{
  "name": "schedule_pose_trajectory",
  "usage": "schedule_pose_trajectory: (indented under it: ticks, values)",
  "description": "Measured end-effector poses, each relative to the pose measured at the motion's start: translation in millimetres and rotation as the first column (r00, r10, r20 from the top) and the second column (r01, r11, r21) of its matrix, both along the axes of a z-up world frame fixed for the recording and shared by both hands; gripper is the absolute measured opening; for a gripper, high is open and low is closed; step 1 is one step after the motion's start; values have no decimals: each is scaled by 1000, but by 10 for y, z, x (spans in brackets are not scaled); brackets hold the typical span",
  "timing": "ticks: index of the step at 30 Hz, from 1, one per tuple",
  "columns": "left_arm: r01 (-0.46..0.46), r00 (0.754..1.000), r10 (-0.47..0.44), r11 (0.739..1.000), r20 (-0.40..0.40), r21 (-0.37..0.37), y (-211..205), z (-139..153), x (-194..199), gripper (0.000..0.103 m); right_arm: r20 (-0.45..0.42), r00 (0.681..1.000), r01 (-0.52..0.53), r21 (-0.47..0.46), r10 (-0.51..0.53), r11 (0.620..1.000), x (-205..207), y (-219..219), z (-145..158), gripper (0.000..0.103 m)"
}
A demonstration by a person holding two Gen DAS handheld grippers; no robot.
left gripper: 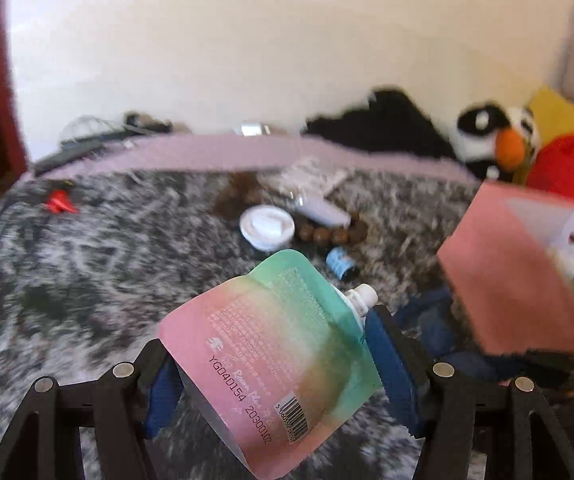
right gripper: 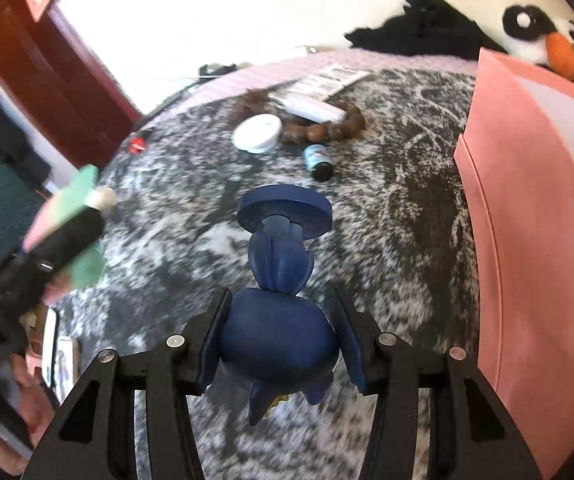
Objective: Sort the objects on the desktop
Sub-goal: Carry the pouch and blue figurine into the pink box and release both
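My left gripper (left gripper: 275, 344) is shut on a pink-and-green spouted pouch (left gripper: 275, 352), held tilted above the grey furry blanket (left gripper: 87, 280); the pouch also shows at the left of the right wrist view (right gripper: 75, 208). My right gripper (right gripper: 279, 320) is shut on a dark blue figurine (right gripper: 279, 344) with a round base (right gripper: 285, 210) pointing away. A white jar lid (right gripper: 257, 133), wooden beads (right gripper: 327, 130), a white tube (right gripper: 311, 106) and a small blue bottle (right gripper: 317, 160) lie on the blanket farther ahead. A pink storage box (right gripper: 535, 240) stands at the right.
A penguin plush (left gripper: 495, 140) and black cloth (left gripper: 387, 124) lie at the back by the wall. A small red item (left gripper: 61, 202) sits at the left on the blanket. A red-brown door (right gripper: 55, 80) is at the left. Red and yellow fabric (left gripper: 567, 160) lies beyond the box.
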State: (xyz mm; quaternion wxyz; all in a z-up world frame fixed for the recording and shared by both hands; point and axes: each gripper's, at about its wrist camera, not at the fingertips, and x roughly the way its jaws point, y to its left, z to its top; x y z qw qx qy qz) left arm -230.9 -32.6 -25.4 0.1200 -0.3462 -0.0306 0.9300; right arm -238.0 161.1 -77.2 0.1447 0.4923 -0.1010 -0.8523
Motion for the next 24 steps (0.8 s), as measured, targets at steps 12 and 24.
schedule_pose_trajectory:
  ticks: [12,24]
  values:
    - [24,980,-8,997,-198,78,159,856,798,71,-252,968,-5,-42,-6,999,850,178,899,53]
    - [162,956,-133,982,-263,92,992,1140,981,71,-472,861,187,-50,-188,981,1451,1063,1603,53]
